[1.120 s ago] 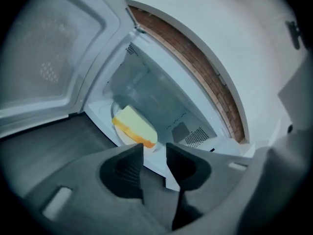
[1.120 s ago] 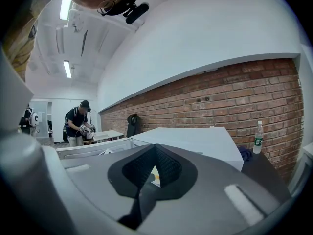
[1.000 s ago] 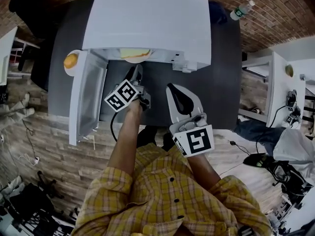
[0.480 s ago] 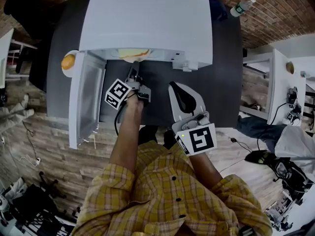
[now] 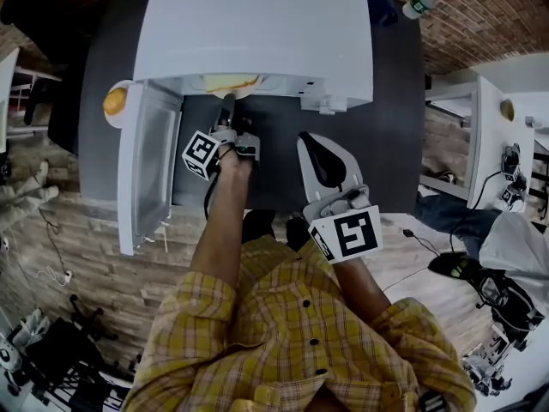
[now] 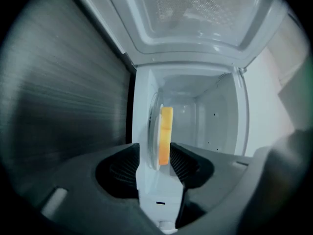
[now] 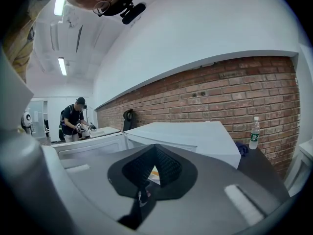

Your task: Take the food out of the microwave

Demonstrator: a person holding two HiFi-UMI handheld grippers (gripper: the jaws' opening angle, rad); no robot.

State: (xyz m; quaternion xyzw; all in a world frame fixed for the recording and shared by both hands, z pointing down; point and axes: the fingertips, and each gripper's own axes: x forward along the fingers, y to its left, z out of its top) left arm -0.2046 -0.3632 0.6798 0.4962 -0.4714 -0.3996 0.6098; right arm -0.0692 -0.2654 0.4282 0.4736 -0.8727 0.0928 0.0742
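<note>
A white microwave (image 5: 257,33) stands on the dark table with its door (image 5: 147,166) swung open to the left. Inside lies yellow food (image 5: 230,82) on a glass plate (image 6: 154,131); in the left gripper view, which is rolled sideways, the food (image 6: 166,133) shows edge-on. My left gripper (image 5: 227,103) points into the opening. Its jaws have just been opening and stand open (image 6: 152,156), with the plate's rim and the food seen between the pads, not pressed. My right gripper (image 5: 303,141) hovers to the right in front of the microwave, its tips together (image 7: 155,150) on nothing.
An orange (image 5: 115,100) on a small plate sits left of the microwave, behind the door. A water bottle (image 5: 423,1) stands at the table's far right corner. A white desk (image 5: 485,157) is to the right. A person (image 7: 74,119) works far off.
My left gripper has moved forward and down to the microwave's opening and rolled, its marker cube turning. The right gripper has stayed where it was.
</note>
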